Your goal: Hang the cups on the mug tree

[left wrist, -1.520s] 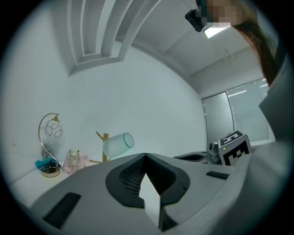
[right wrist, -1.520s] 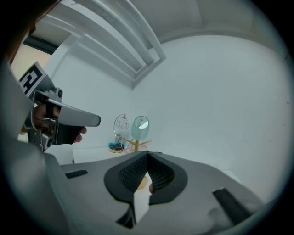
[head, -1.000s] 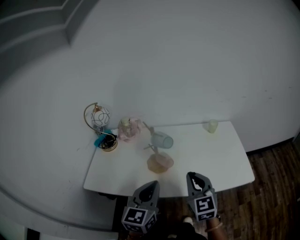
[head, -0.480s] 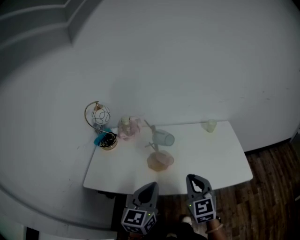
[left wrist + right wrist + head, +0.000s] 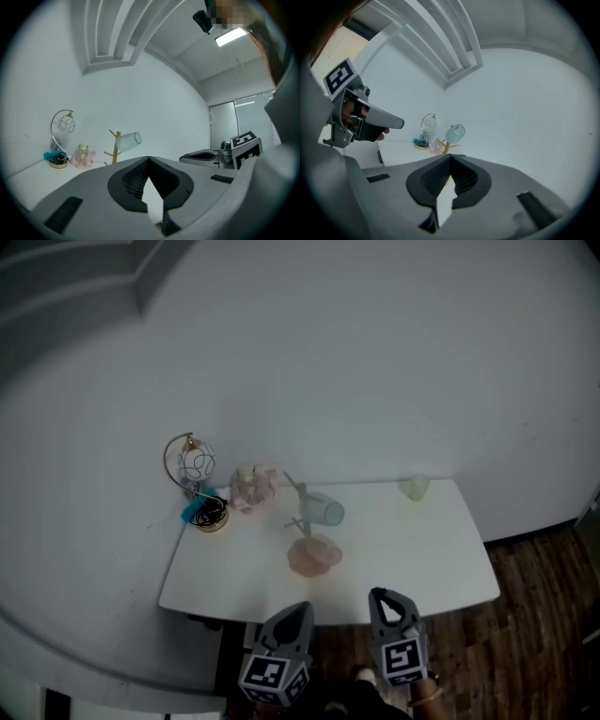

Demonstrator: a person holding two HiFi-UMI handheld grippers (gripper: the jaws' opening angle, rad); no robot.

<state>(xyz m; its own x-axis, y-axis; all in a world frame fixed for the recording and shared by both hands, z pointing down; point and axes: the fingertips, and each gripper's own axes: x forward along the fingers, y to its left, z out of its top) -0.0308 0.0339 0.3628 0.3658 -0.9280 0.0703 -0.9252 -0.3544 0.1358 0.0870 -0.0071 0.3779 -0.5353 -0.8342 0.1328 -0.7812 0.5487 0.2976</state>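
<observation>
**One cup up, at least one to go**

The mug tree [image 5: 303, 502] stands near the middle of the white table [image 5: 412, 549], toward the wall. A blue-green cup [image 5: 323, 512] hangs from one of its upper pegs, tipped on its side with the mouth facing right, so that part of the job looks done.

A pink cup [image 5: 314, 556] sits right at the foot of the tree on the near side. The head view is dim and small here, so I cannot tell whether it rests on the tabletop against the base or hangs from a low peg. If it is on the table, it has to go up too.

A pale yellow cup [image 5: 417, 487] stands upright at the far right corner of the table, well apart from the tree and plainly not yet hung.

The left gripper [image 5: 298, 613] and right gripper [image 5: 382, 600] hover side by side just off the near edge of the table, pointing roughly level toward the tree. Each one's own view shows the jaws pressed together at the tips with nothing between them, so neither carries a cup.

The gold wire lamp [image 5: 187, 465] and the pink trinket [image 5: 251, 488] at the far left look like decoration (no part of the task).

By my reading the work is roughly a third to two-thirds done, and the yellow cup is the surest remaining item.
</observation>
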